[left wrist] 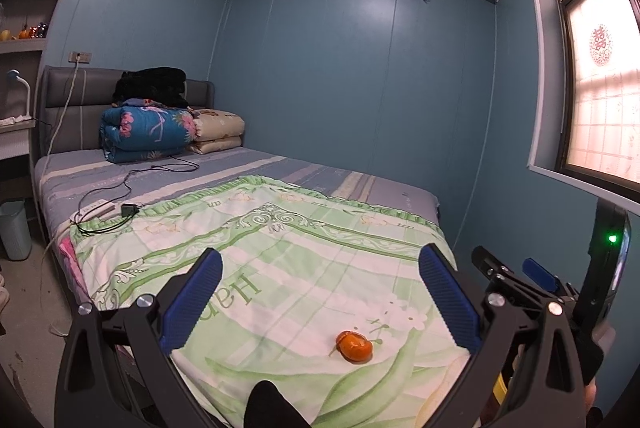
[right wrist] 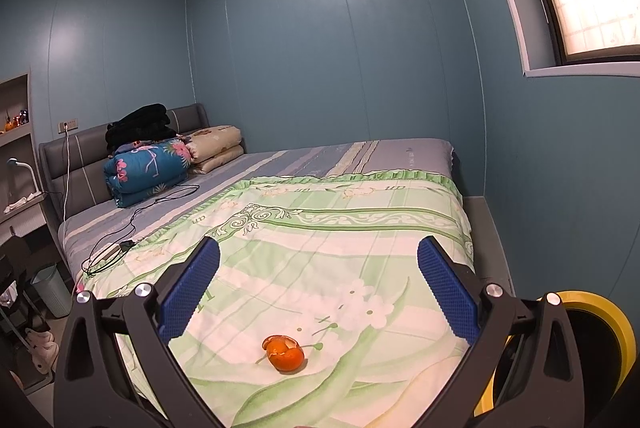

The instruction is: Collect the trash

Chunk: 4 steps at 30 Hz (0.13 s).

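An orange peel (left wrist: 354, 346) lies on the green floral bedspread (left wrist: 280, 248) near the foot of the bed. It also shows in the right wrist view (right wrist: 285, 353). My left gripper (left wrist: 320, 268) is open and empty, held above the bed with the peel below and between its blue fingers. My right gripper (right wrist: 319, 256) is open and empty, likewise above the peel. The right gripper (left wrist: 516, 270) also appears at the right edge of the left wrist view. A pale bin (left wrist: 14, 230) stands on the floor left of the bed; it also shows in the right wrist view (right wrist: 52, 290).
Folded quilts (left wrist: 148, 132) and a black garment are stacked by the headboard. A power strip (left wrist: 94, 209) with black cables lies on the bed's left side. A blue wall runs along the bed's right side, with a window (left wrist: 596, 76). A yellow ring (right wrist: 604, 332) is at right.
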Tool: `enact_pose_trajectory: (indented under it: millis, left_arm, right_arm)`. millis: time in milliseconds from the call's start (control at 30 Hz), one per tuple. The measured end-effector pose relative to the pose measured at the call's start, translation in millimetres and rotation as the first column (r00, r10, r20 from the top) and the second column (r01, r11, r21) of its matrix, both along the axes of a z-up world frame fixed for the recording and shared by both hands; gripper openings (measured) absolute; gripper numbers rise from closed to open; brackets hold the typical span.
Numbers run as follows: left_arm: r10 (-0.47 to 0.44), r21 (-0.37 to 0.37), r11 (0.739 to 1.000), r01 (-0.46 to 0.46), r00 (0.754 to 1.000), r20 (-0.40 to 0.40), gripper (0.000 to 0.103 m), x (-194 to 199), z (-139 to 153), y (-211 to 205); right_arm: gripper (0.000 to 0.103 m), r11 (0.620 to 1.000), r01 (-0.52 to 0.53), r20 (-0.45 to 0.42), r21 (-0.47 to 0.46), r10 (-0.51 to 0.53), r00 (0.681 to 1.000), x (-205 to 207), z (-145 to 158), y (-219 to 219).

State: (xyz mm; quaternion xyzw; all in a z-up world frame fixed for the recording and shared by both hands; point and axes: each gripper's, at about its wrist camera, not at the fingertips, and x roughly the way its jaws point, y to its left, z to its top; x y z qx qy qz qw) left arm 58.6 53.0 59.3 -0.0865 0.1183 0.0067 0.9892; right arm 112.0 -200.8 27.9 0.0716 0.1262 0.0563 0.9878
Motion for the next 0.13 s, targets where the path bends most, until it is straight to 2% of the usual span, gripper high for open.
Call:
enact_pose_trajectory:
  millis: [133]
  left_arm:
    - [0.001,0.004,1.000,-0.001,1.000,-0.004,0.095,1.4,-1.2,-1.1]
  right_arm:
    - [0.095,1.000,0.000,-0.008,0.004,0.000,1.000,1.2,-1.5,0.0]
